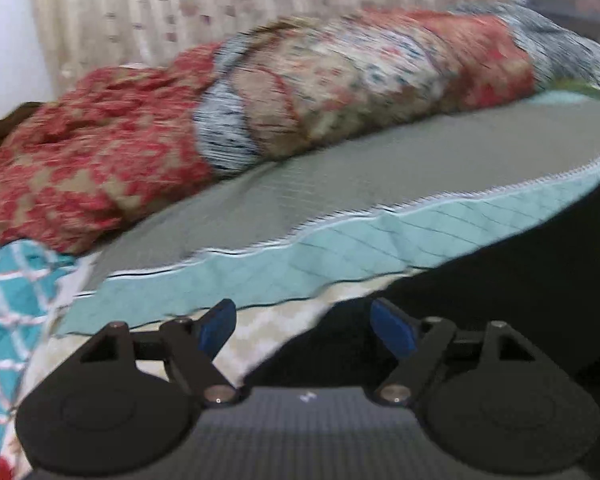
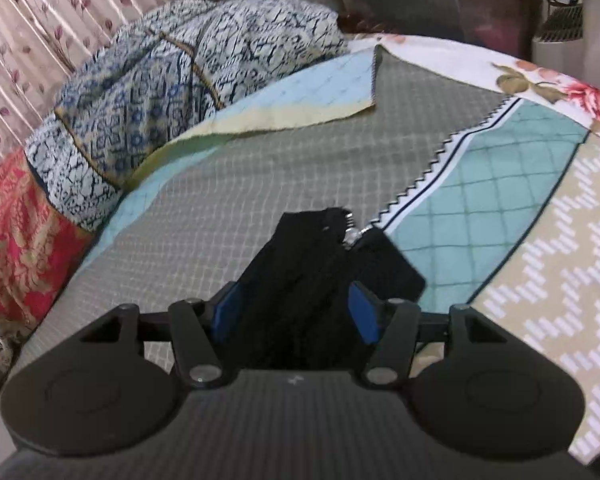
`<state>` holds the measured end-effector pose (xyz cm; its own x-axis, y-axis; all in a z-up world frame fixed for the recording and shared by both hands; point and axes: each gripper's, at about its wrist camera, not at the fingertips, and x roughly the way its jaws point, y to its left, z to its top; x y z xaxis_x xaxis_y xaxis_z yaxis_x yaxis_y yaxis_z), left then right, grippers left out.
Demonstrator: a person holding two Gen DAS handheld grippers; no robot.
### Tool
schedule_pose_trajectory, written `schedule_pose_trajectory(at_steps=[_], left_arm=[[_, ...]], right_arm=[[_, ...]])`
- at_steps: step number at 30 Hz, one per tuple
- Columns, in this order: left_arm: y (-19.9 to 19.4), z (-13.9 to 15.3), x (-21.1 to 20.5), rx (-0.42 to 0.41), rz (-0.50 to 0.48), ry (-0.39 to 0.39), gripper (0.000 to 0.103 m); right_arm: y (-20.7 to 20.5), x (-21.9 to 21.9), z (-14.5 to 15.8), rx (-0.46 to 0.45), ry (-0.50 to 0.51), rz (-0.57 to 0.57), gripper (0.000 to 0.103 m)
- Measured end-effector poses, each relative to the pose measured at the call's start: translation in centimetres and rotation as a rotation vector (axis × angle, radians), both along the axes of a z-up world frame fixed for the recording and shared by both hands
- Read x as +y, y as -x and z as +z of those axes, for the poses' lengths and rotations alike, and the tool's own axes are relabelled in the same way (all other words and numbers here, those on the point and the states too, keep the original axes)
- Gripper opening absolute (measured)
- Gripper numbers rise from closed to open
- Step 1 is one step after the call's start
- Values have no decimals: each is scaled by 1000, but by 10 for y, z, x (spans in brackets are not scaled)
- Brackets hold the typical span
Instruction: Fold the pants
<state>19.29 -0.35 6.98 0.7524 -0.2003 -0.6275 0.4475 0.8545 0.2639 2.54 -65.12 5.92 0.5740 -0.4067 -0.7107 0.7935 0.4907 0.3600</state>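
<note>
Black pants [image 2: 300,292] — bunched between right tongs [image 2: 296,312], zipper forward.

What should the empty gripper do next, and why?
Probably ease the left gripper right onto the black pants and close. Its jaws stand open with nothing between them, while the right gripper already has black fabric between its fingers.

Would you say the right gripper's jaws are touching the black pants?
Touching. The right wrist view shows the black pants bunched between the right gripper, filling the space between the two jaws and pressing both blue pads.
</note>
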Motion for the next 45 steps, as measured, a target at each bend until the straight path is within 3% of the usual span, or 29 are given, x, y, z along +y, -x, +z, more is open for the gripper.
schedule_pose_trajectory(at_steps=[5,7,9,11,14,15,17,19,20,29,34,37,41,43,45], left_arm=[[1,-28,-17,35,-34,-72,73],[-1,-35,-19,65,-41,-69,58],[0,-36,-19,72,-36,-49,33],[3,-35,-22,62,-18,-56,14],[12,-26,-22,41,10,-31,8],[16,-21,-20,30,16,-14,8],[27,-11,-16,-6,25,18,8],[35,-1,-11,-30,42,47,8],[38,5,-7,-36,51,67,8],[114,66,20,-122,36,206,8],[173,81,47,-102,27,270,8],[212,75,62,-57,23,291,8],[260,50,69,26,15,292,8],[278,29,68,72,9,243,8],[289,10,68,144,13,211,9]], right_arm=[[-25,-3,-10,37,-32,-32,71],[-38,-4,-17,58,-27,-40,73],[-52,-3,-24,99,-15,-56,79],[-66,-3,-28,135,3,-65,92],[-94,6,-32,267,84,-54,92],[-101,11,-34,309,119,-37,89],[-105,20,-36,392,217,-7,49],[-97,19,-31,376,222,6,19],[-90,16,-26,346,200,6,16],[38,-5,41,-122,-19,-70,15],[148,0,66,-309,-118,-87,15],[217,9,66,-364,-153,-104,15],[306,22,44,-399,-184,-153,15],[331,28,23,-340,-199,-187,16],[353,28,-2,-269,-249,-261,23]])
